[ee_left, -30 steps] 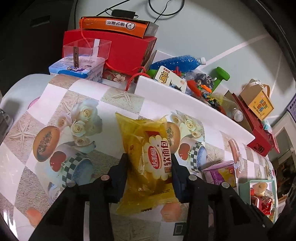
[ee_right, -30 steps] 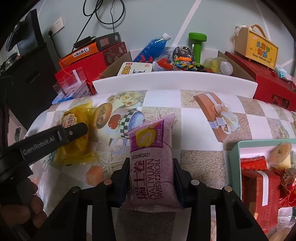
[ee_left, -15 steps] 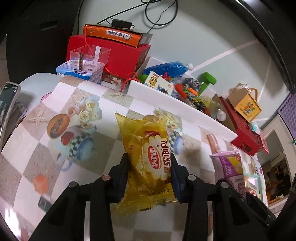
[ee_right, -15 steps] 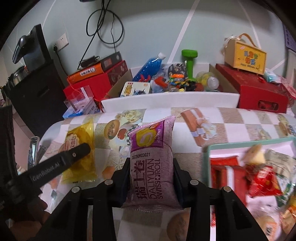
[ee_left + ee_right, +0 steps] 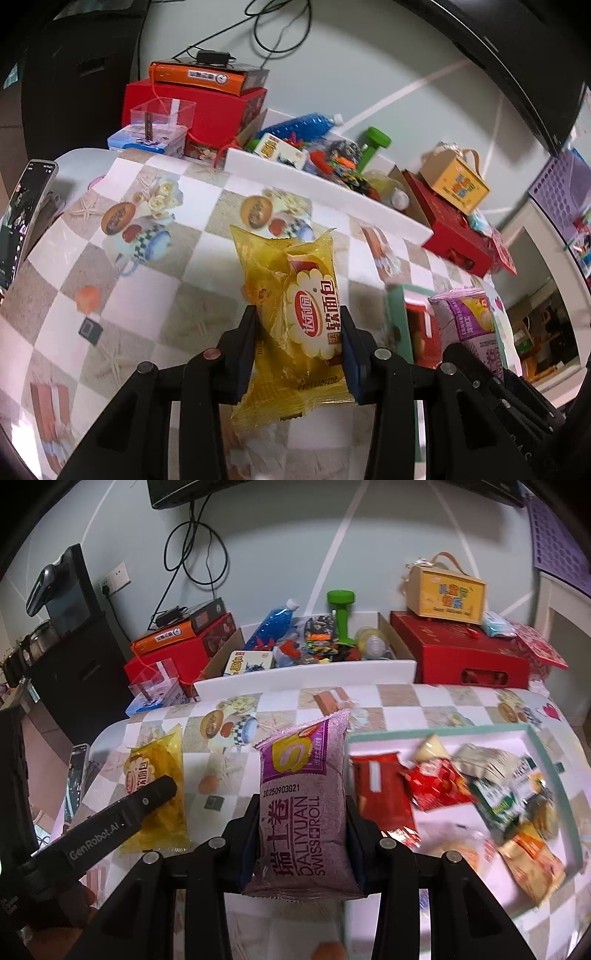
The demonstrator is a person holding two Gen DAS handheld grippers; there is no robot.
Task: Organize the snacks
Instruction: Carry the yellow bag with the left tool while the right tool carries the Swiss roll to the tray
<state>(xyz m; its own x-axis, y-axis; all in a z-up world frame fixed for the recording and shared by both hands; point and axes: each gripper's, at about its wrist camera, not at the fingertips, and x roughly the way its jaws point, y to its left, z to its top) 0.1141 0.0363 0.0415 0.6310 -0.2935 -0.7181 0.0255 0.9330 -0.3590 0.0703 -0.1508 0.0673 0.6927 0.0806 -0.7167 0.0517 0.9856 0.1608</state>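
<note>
I have a snack in each hand, both lifted clear of the table (image 5: 155, 280) so I can carry them across to the tray (image 5: 532, 734) where the other packets already lie in a loose heap. My left gripper (image 5: 297, 347) is closed on the yellow bread packet (image 5: 295, 314); my right gripper (image 5: 303, 834) is closed on the purple Swiss roll packet (image 5: 304, 805). I hold each one upright and pinched across its width, low on the pack, I judge because a soft pillow bag folds if gripped by the top seam, and this way the long end points forward for laying down.

In the left wrist view the yellow packet sits squarely between the jaws, its lower edge hanging below the pads and most of its length standing out ahead, tilted slightly left. In the right wrist view the purple packet fills the gap between the jaws, its bottom seam just below them and its top reaching out above the checked cloth, just beside the tray's left rim.

The tray lies to my right, so the purple packet is nearer its place; the yellow one hangs over open cloth to its left, well short of the tray
</note>
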